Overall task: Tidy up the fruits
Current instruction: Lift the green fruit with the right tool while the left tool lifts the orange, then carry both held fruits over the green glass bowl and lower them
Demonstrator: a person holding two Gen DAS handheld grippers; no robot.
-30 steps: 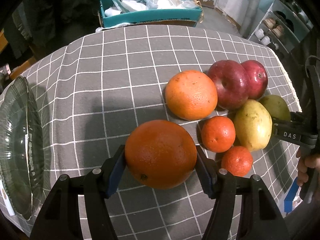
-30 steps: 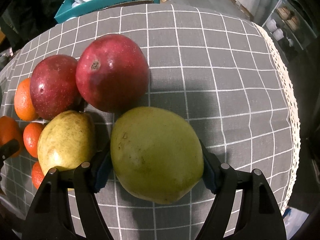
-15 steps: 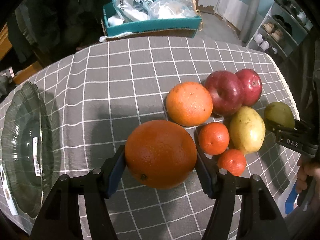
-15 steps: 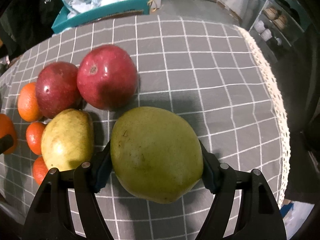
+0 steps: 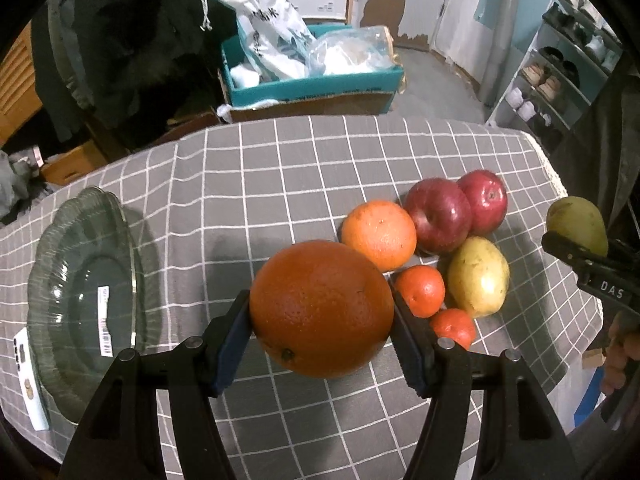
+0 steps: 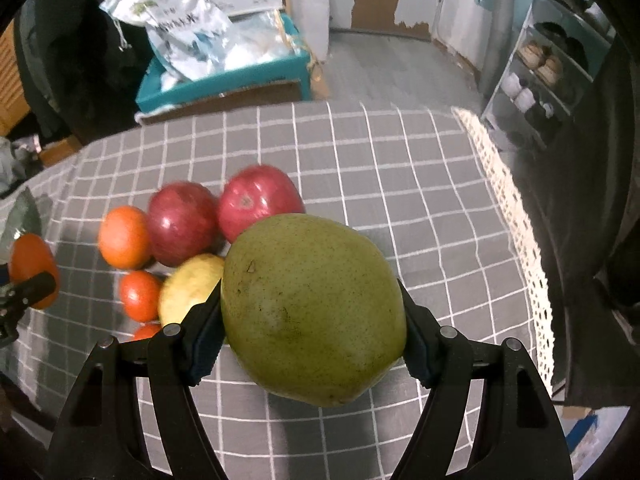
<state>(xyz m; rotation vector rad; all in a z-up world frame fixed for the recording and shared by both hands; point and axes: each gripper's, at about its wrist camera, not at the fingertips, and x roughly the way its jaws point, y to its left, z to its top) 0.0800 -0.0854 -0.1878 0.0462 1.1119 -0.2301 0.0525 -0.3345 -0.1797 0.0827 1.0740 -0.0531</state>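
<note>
Left gripper [image 5: 322, 322] clamping big orange [image 5: 322, 308], right gripper [image 6: 312, 338] clamping green pear [image 6: 314, 314]; you're carrying both, glass bowl [image 5: 56, 248] probably next.

black hand-held gripper [image 5: 322, 344], blue pads [image 5: 230, 350], silver screws, white "DAS" lettering

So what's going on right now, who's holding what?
Left gripper shut on big orange. Right gripper shut on green pear. Both clear of the table. Glass bowl far left, path open.
</note>
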